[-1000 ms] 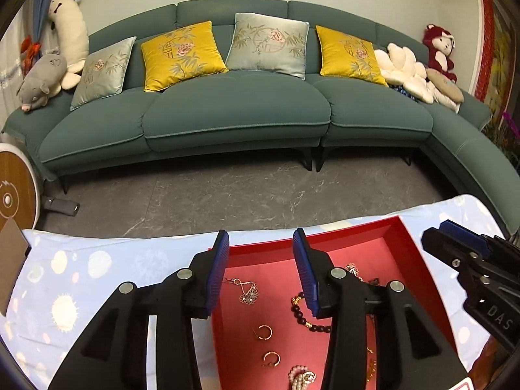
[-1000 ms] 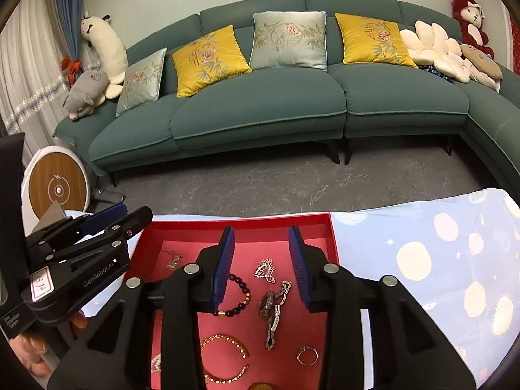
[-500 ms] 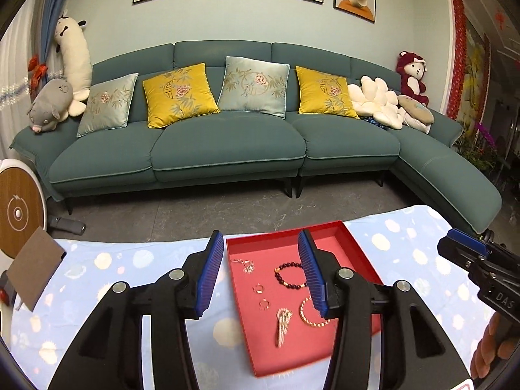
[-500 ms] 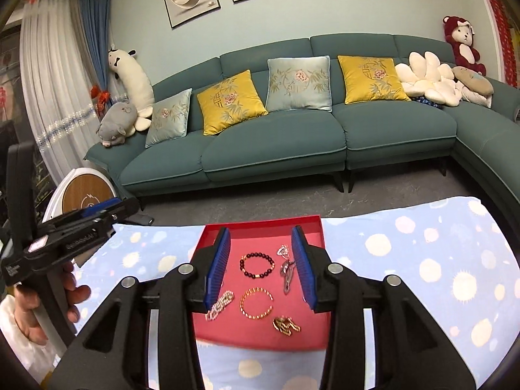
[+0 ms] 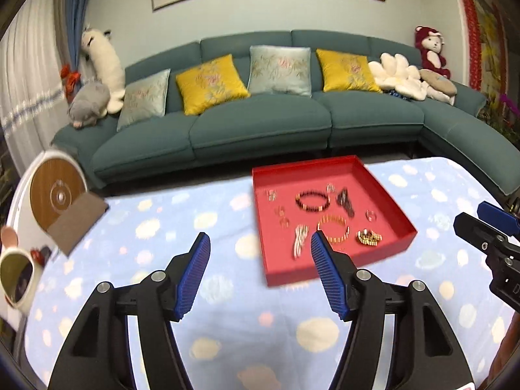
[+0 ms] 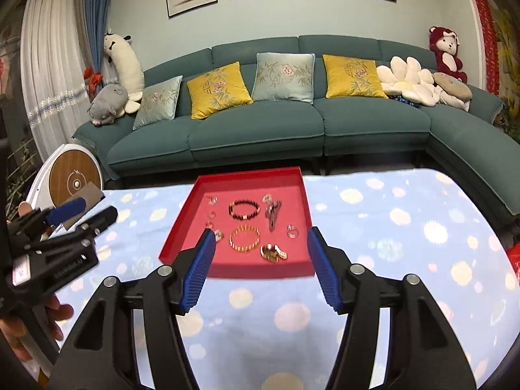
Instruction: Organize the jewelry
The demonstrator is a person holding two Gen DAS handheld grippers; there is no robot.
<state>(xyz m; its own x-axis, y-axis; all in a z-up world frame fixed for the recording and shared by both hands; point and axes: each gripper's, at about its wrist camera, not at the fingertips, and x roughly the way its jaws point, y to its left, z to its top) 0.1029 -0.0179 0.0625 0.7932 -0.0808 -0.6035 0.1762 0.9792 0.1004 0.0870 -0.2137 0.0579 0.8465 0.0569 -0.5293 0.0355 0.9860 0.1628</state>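
A red tray (image 5: pixel 292 276) (image 6: pixel 260 271) lies on the spotted blue blanket. In it are a dark bead bracelet (image 5: pixel 312 201) (image 6: pixel 244 210), a gold bracelet (image 5: pixel 333 229) (image 6: pixel 244 239), a gold chain piece (image 5: pixel 369 237) (image 6: pixel 273 253), a silver ring (image 6: pixel 292 231) and several smaller pieces. My left gripper (image 5: pixel 260 234) hovers short of the tray's near left corner, its jaws opening with nothing between them. Before the tray's front edge, my right gripper (image 6: pixel 260 230) is also opening and holds nothing. Each gripper shows at the edge of the other's view.
The blue blanket (image 5: pixel 227 308) covers the table. At its left edge lie a brown card (image 5: pixel 78 221) and a mug (image 5: pixel 16 279), beside a round white-and-wood device (image 5: pixel 58 191). Beyond the table stands a green sofa (image 6: pixel 260 130). A hand (image 6: pixel 39 318) holds the left gripper.
Both grippers have drawn back from over the tray, so the whole tray and more blanket now show ahead. Both pairs of jaws stand wider than before.
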